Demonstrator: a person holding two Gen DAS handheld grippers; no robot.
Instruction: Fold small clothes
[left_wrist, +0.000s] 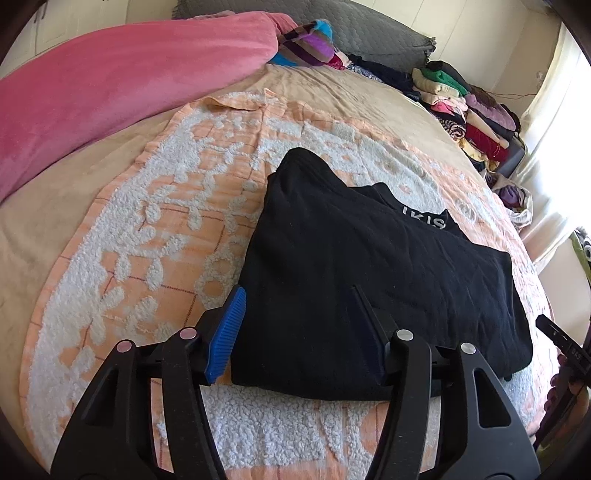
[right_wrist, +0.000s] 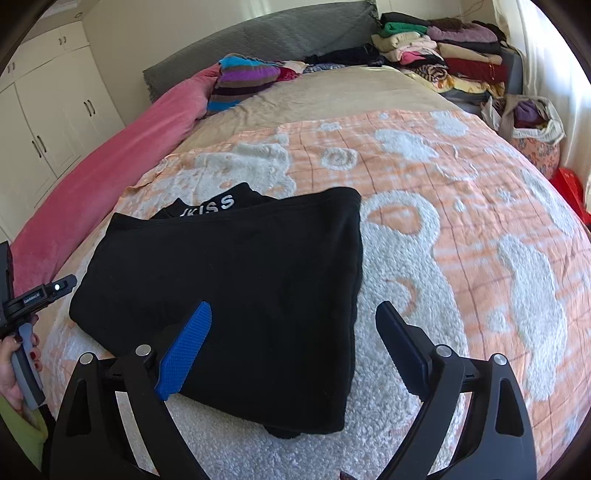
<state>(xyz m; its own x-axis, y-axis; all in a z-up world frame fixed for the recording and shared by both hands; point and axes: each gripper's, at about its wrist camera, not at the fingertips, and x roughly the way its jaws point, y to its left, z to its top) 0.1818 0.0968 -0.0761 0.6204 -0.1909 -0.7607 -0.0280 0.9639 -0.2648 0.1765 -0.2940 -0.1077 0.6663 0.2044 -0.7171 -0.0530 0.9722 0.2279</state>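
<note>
A black garment (left_wrist: 369, 258) (right_wrist: 229, 273) with white lettering lies folded in a rough rectangle on the orange-and-white bedspread (left_wrist: 155, 229) (right_wrist: 461, 229). My left gripper (left_wrist: 298, 295) stands open over its near left corner, with the blue pad (left_wrist: 227, 332) at the cloth's edge and the other finger above the fabric. My right gripper (right_wrist: 295, 306) is open wide over the near right corner; its left blue pad (right_wrist: 184, 350) lies above the cloth, the right finger over bare bedspread. Neither pair of pads pinches the cloth. A hand (right_wrist: 14, 354) holds the left gripper's handle.
A pink blanket (left_wrist: 110, 81) (right_wrist: 110, 147) runs along the bed's left side. A striped knit (right_wrist: 243, 79) and stacks of folded clothes (right_wrist: 454, 55) (left_wrist: 469, 107) sit at the head. A bag of clothes (right_wrist: 532, 125) stands off the right edge. White wardrobes (right_wrist: 48, 122) line the left wall.
</note>
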